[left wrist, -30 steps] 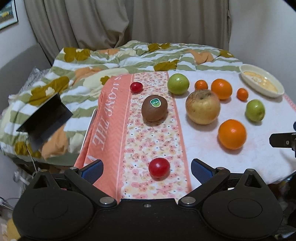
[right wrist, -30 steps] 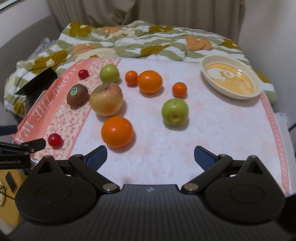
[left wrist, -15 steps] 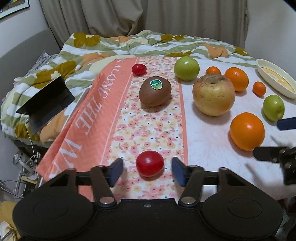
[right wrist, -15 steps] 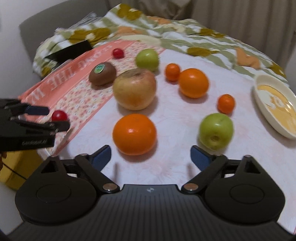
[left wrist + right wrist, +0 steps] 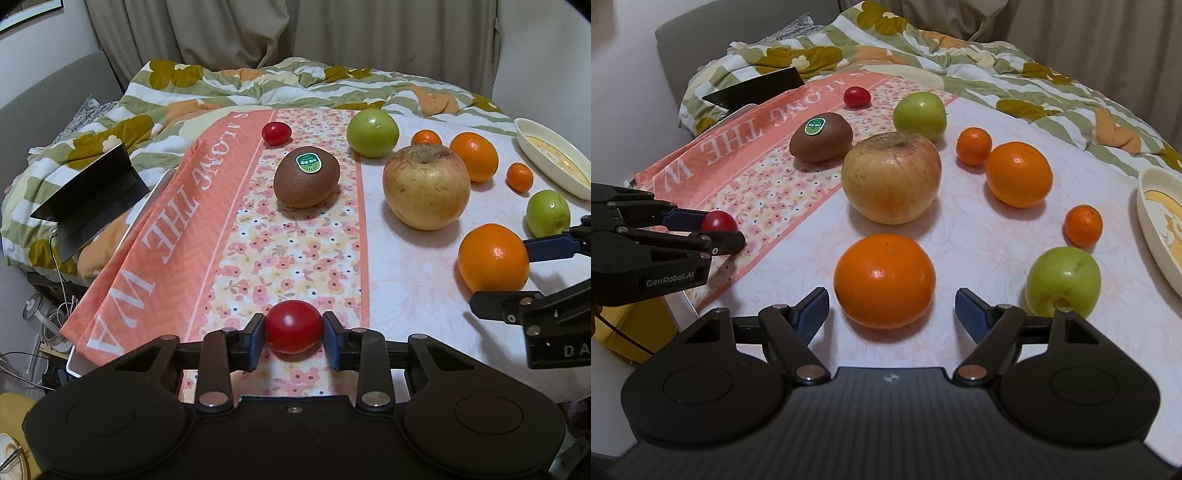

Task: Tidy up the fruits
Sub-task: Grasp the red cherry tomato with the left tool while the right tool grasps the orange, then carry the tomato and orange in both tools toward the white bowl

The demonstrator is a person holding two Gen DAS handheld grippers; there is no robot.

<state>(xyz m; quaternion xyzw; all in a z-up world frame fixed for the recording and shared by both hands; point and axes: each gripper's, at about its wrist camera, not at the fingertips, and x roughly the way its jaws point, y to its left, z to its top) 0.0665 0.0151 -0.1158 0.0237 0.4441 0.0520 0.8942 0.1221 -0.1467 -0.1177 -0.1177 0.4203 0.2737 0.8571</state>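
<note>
My left gripper is shut on a red cherry tomato at the near edge of the floral cloth; the pair also shows in the right wrist view. My right gripper is open, its fingers either side of a large orange without touching it. Further back lie a big yellow-red apple, a brown kiwi with a green sticker, a second cherry tomato, two green apples, another orange and two small tangerines.
A cream oval dish sits at the table's right edge. A patterned blanket is bunched along the far side. A dark open laptop stands off the table's left edge.
My left gripper moved in and closed on the near cherry tomato. My right gripper moved forward and left, bringing its open fingers around the large orange.
</note>
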